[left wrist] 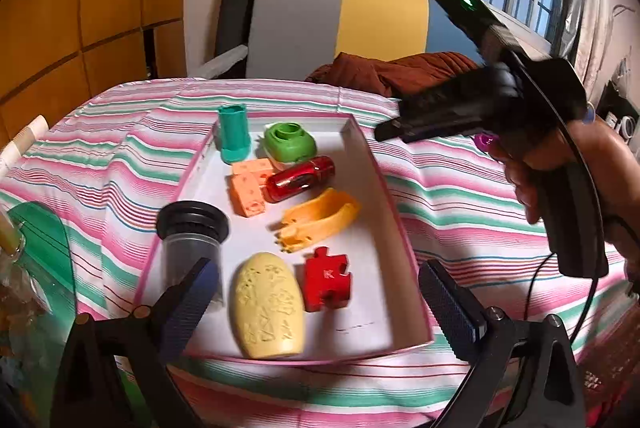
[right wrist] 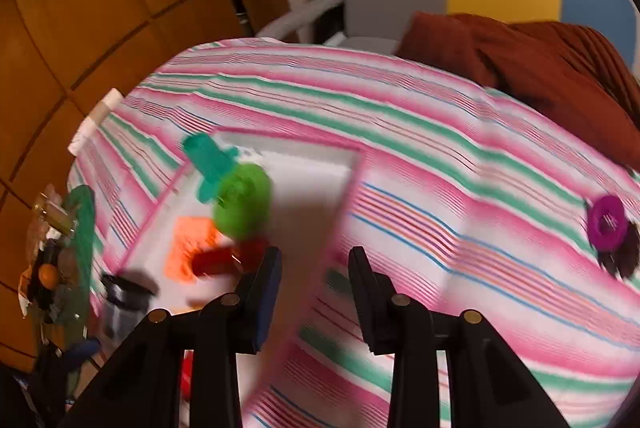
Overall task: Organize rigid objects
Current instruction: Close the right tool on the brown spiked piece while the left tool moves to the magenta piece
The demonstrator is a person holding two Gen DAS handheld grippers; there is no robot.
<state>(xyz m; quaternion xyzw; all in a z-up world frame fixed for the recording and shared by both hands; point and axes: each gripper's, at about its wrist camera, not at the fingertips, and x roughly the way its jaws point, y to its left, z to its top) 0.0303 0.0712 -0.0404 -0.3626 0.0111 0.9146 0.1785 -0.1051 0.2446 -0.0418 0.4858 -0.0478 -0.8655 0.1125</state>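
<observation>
A white tray with a pink rim [left wrist: 372,164] lies on the striped tablecloth. In it are a teal cylinder [left wrist: 234,132], a green piece [left wrist: 290,142], orange dice blocks [left wrist: 248,194], a red bottle-like toy [left wrist: 300,178], an orange curved piece [left wrist: 320,218], a red puzzle piece [left wrist: 328,278], a yellow oval [left wrist: 268,308] and a black-capped clear jar [left wrist: 190,228]. My left gripper [left wrist: 320,292] hovers open over the tray's near end, holding nothing. My right gripper [right wrist: 316,268], blurred, is over the tray's right rim [right wrist: 348,196], its jaws narrow with nothing between them. A purple ring [right wrist: 606,222] lies on the cloth to the right.
A rust-brown cloth [left wrist: 400,72] is bunched at the table's far right, with a grey, yellow and blue chair back [left wrist: 340,24] behind it. A green glass piece with clutter [left wrist: 40,248] sits at the left edge. A hand [left wrist: 560,164] holds the right gripper's handle, its cable trailing down.
</observation>
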